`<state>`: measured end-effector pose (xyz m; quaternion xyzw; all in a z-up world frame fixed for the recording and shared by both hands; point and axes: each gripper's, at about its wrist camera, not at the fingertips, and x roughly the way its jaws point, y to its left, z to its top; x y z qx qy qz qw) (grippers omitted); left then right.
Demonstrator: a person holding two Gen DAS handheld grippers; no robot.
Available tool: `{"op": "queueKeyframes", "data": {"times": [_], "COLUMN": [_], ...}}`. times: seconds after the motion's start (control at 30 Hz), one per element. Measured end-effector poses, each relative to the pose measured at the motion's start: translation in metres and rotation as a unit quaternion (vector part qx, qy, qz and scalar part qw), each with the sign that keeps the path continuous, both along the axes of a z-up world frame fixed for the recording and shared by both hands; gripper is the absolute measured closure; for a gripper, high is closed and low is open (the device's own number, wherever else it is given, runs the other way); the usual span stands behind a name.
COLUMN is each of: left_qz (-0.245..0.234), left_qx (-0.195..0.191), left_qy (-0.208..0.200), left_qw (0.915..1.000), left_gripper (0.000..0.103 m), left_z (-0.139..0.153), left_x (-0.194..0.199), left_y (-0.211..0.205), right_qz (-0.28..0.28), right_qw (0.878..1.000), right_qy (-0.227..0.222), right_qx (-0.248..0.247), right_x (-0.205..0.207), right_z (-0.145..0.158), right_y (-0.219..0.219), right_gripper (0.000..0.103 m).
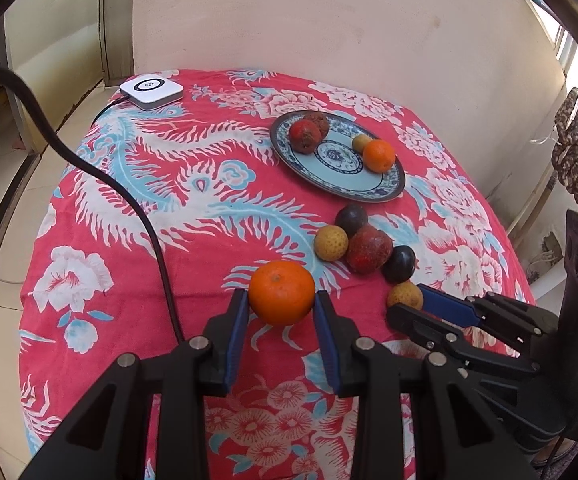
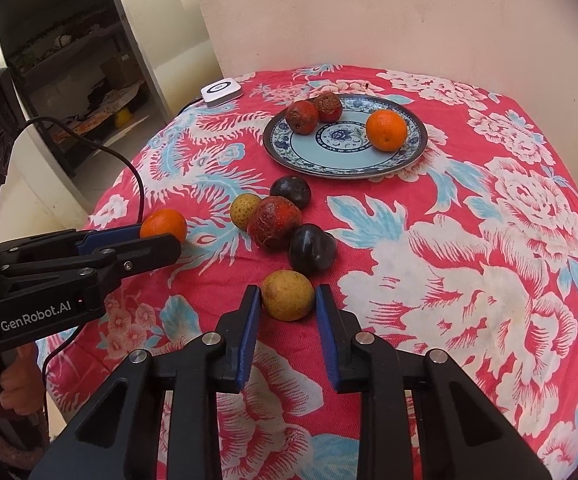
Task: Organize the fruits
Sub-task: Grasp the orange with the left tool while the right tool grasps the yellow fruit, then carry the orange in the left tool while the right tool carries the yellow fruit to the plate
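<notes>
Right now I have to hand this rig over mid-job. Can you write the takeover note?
Left tongs: closed around an orange just above the cloth, pads touching its sides.
Right tongs: straddling a yellow fruit, pads close but contact unclear.
Plate: holds two red fruits, one orange and a small yellow fruit.
Loose on the tablecloth: two dark plums, one red fruit, one yellow fruit, clustered.
Left: plate both straddled fruits, then the cluster.

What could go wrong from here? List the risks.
1. The left gripper grips the orange only at its fingertips; it could slip out.
2. The yellow fruit sits between the right gripper's fingertips; closing may squirt it into the dark plum.
3. Fruit on the plate may roll when more lands.
</notes>
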<state>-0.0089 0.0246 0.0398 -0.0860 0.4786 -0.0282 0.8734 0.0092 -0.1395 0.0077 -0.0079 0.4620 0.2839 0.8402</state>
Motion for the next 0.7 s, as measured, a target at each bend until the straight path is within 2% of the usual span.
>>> {"op": "queueKeyframes", "data": {"times": [0.7], "left_qz": [-0.012], "left_qx": [0.004], "left_qy": [-0.022], "left_qw": [0.9997], "left_gripper": [0.068], "left_z": [0.023], "left_x": [0.019], "left_y": [-0.011], "right_qz": [-0.016], "right_qw": [1.000], "right_qy": [-0.022], "right_qx": [0.015], "right_x": [0.004], "right_z": [0.021], "right_y": [-0.027], "right_gripper": [0.074]}}
